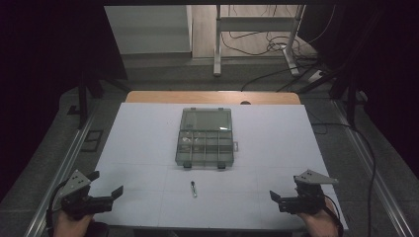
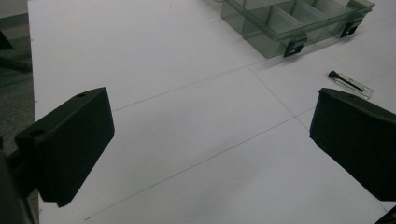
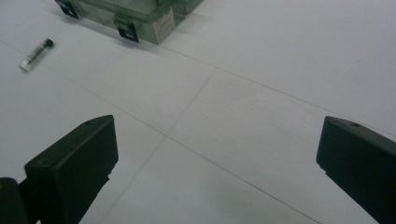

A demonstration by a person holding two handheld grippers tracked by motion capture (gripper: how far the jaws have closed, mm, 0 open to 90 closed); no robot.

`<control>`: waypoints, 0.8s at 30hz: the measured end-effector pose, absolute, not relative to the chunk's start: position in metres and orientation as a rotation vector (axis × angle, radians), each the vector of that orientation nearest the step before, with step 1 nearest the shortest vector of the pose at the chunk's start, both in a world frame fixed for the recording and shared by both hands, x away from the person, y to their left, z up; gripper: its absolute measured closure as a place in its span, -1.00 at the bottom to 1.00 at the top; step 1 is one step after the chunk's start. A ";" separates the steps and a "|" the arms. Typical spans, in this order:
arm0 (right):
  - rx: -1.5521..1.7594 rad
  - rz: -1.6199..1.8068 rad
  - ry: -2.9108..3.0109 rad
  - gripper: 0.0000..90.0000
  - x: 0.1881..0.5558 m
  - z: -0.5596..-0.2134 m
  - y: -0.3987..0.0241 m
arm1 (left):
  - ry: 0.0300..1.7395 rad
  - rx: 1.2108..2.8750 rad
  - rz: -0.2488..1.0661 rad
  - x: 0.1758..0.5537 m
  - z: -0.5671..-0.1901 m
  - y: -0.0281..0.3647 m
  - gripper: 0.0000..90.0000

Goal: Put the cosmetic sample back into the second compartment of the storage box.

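Dim overall, dark surroundings; white table [image 1: 148,148] evenly lit, soft shadows, slightly soft focus.

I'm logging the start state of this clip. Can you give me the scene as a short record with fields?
surface: white table top
box: clear compartment box, lid open, at table centre
loose item: small vial with a dark cap, lying on the table in front of the box
left gripper: open, empty, at the near left edge
right gripper: open, empty, at the near right edge

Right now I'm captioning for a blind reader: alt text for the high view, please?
A clear compartment box, lid open, sits mid-table on a white sheet, a small vial lying before it. Both tools, left and right, rest open at the near corners.
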State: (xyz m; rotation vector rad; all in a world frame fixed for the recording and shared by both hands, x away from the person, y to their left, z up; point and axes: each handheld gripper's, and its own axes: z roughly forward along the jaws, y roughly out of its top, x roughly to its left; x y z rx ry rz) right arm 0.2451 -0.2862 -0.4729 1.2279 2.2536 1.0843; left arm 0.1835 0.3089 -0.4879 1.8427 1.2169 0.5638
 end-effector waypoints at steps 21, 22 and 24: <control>1.145 1.150 2.339 -1.00 0.251 -0.475 -0.265 | 1.202 1.852 0.581 0.182 -0.487 0.307 -1.00; 1.138 1.149 2.344 -1.00 0.251 -0.475 -0.264 | 1.198 1.841 0.568 0.182 -0.487 0.307 -1.00; 1.121 1.166 2.354 -1.00 0.253 -0.474 -0.260 | 1.192 1.833 0.553 0.182 -0.487 0.307 -1.00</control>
